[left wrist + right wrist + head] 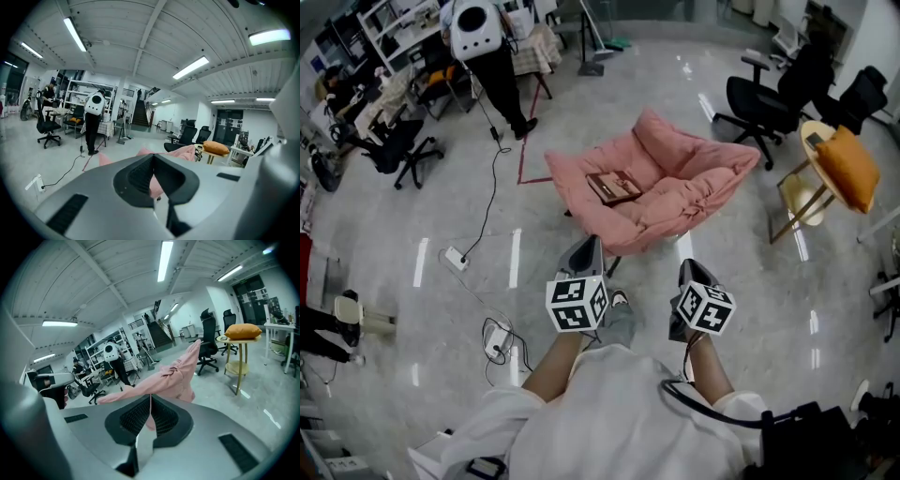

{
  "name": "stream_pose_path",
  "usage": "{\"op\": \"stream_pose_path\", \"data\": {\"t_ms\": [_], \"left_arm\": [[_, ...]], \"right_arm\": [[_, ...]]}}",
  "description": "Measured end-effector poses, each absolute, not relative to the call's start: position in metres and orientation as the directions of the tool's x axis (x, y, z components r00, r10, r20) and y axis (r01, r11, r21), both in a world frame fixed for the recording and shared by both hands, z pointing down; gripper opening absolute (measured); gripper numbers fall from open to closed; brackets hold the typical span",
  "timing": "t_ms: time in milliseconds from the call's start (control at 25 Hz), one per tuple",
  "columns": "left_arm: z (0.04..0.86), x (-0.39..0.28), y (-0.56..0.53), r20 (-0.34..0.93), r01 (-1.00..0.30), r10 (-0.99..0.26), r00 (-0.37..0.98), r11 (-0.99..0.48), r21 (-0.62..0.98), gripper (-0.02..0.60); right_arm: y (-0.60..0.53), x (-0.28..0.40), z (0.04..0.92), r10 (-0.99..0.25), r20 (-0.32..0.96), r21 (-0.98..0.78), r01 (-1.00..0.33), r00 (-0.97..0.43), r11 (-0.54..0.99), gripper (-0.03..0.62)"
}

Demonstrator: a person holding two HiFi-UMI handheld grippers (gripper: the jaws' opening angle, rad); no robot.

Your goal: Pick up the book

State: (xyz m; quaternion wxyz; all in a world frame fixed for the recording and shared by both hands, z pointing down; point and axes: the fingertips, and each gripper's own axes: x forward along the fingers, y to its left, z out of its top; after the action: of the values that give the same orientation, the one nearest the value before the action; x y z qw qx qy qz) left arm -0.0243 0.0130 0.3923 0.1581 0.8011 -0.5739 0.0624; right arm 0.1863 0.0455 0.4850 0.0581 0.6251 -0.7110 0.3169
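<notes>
The book (613, 187) lies in the pink chair (698, 202), which stands on a glossy grey floor (384, 225) among office chairs (769, 98). The left gripper (587, 248) and right gripper (692, 270) are both closed and empty.

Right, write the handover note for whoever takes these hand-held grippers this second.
Left hand-held gripper: jaws shut, nothing between them.
Right hand-held gripper: jaws shut, also empty.
Both are held in front of the person and point toward the pink chair, well short of it.
The book lies flat on the chair's seat, untouched.
Done: nothing on the book yet.
Left: close in on the chair, open the jaws, grip the book, lift it.
</notes>
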Motion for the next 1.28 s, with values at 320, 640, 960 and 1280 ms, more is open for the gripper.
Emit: {"op": "stream_pose_path", "data": {"t_ms": [320,640,960,1280], "left_arm": [[0.388,-0.048,-0.070,0.273,-0.954,-0.921,0.279,-0.234,0.186,0.003],[0.400,-0.054,-0.147,0.306,-0.958,-0.914,0.268,-0.218,0.189,0.003],[0.415,-0.079,-0.230,0.332,-0.960,-0.914,0.233,-0.161,0.228,0.003],[0.456,-0.083,-0.275,0.417,-0.954,-0.879,0.231,-0.120,0.274,0.003]], "right_arm": [[-0.032,0.184,0.461,-0.869,0.441,-0.391,-0.920,-0.223,0.037,0.032],[-0.118,0.162,0.443,-0.862,0.422,-0.395,-0.913,-0.280,0.103,0.032],[-0.213,0.130,0.437,-0.830,0.454,-0.327,-0.927,-0.324,0.183,0.032],[-0.256,0.103,0.464,-0.765,0.525,-0.338,-0.916,-0.373,0.215,0.032]]}}
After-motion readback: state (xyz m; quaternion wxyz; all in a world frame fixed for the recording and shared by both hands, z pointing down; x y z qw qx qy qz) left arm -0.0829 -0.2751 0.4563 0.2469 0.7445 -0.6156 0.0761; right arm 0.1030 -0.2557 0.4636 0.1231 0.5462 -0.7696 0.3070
